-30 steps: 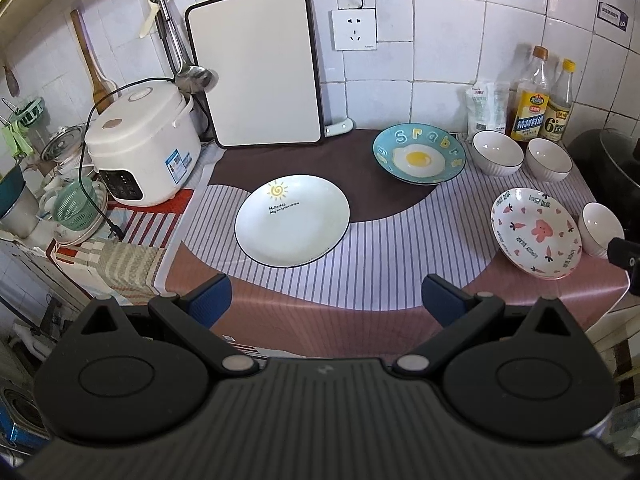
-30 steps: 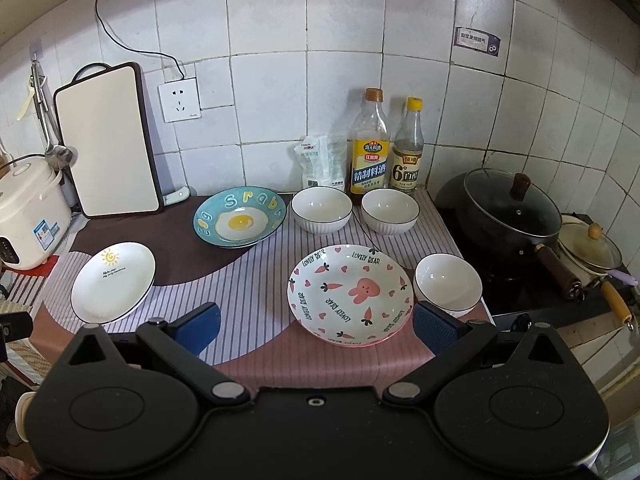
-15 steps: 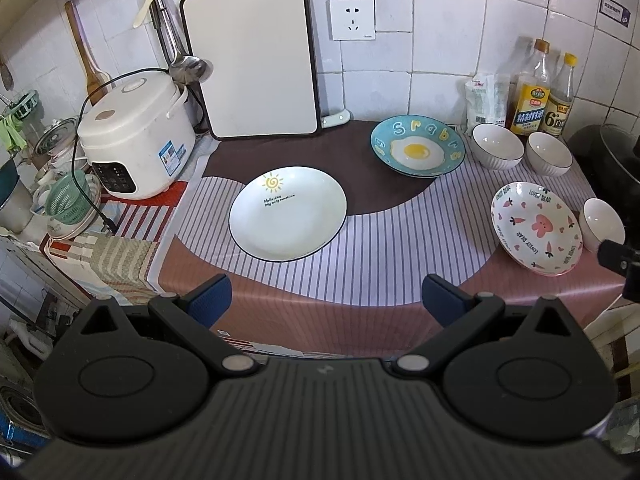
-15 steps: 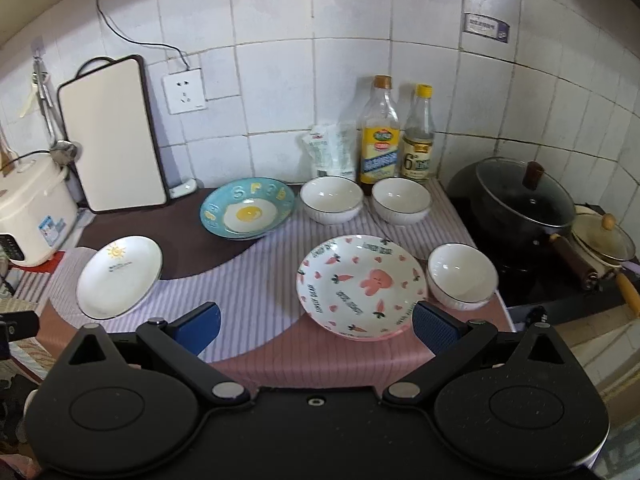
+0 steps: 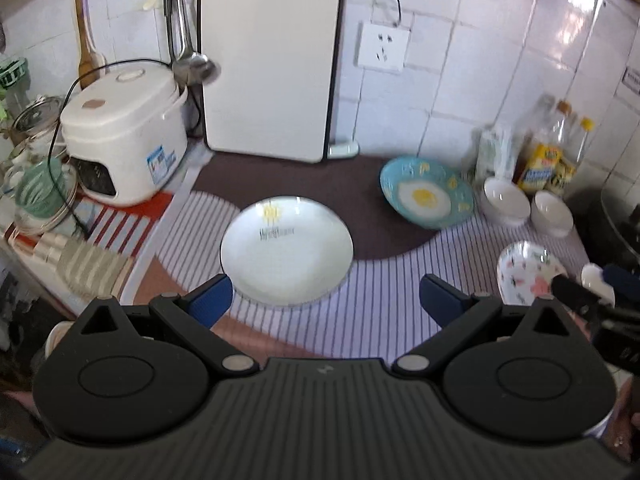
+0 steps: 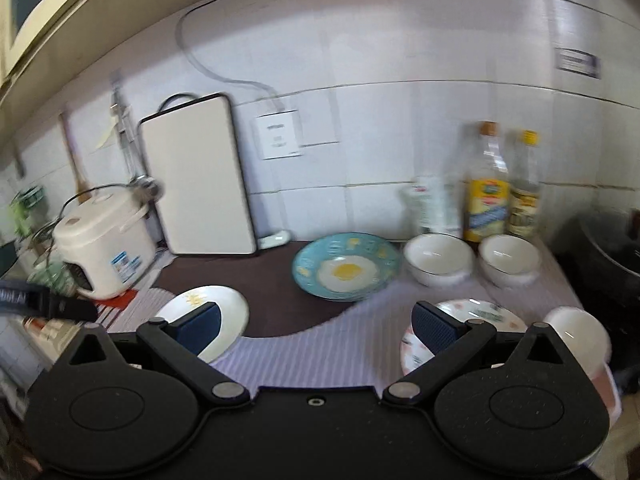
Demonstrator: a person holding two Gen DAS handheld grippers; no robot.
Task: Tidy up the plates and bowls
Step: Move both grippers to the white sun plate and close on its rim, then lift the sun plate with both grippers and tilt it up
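A white plate (image 5: 286, 250) with a sun mark lies on the striped mat, just ahead of my open, empty left gripper (image 5: 326, 296). A blue egg plate (image 5: 426, 198) sits behind it to the right. Two white bowls (image 5: 506, 200) (image 5: 552, 212) stand by the bottles. A pink rabbit plate (image 5: 526, 270) and a third white bowl (image 6: 576, 330) lie at the right. My right gripper (image 6: 316, 326) is open and empty, low over the mat, with the white plate (image 6: 236, 304) behind its left finger and the rabbit plate (image 6: 480, 312) behind its right. The blue plate (image 6: 346, 266) lies ahead.
A white rice cooker (image 5: 124, 140) stands at the left with a cutting board (image 5: 270, 88) leaning on the tiled wall. Two oil bottles (image 6: 486, 196) and a bag stand at the back right. A black pot (image 6: 612, 256) sits on the stove at the right.
Both grippers have moved forward and lower toward the counter. The right view has tilted up and swung left. Both stay open; the dishes have not moved.
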